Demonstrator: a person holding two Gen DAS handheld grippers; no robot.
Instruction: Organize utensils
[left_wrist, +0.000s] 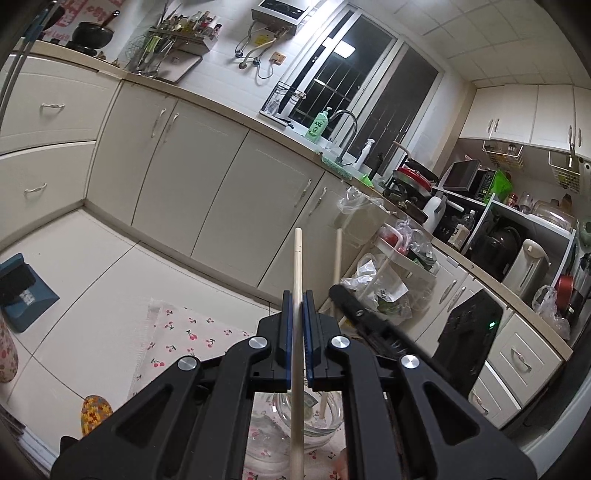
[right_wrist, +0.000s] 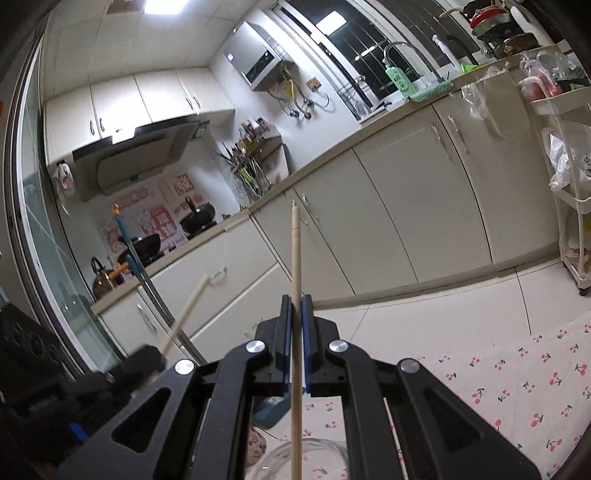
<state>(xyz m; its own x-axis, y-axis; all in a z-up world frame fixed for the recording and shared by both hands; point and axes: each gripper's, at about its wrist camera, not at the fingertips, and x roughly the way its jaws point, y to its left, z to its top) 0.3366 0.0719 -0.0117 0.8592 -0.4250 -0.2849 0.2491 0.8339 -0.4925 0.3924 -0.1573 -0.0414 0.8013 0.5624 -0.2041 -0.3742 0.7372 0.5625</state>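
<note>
My left gripper (left_wrist: 296, 297) is shut on a pale wooden chopstick (left_wrist: 297, 258) that stands upright between the blue pads, its lower end reaching down into a clear glass jar (left_wrist: 314, 413) on the cherry-print cloth (left_wrist: 184, 332). My right gripper (right_wrist: 296, 301) is shut on a second wooden chopstick (right_wrist: 295, 251), also upright, above a clear glass jar rim (right_wrist: 314, 446). In the left wrist view the other gripper's black finger (left_wrist: 354, 306) and its chopstick (left_wrist: 337, 254) show just to the right. In the right wrist view the other chopstick (right_wrist: 188, 310) shows at the left.
Cream kitchen cabinets (left_wrist: 207, 177) run behind, with a sink tap (left_wrist: 347, 125) and green soap bottle (left_wrist: 317, 125). A white cart with bags (left_wrist: 391, 266) stands right. A blue dustpan (left_wrist: 26, 291) lies on the tiled floor at left.
</note>
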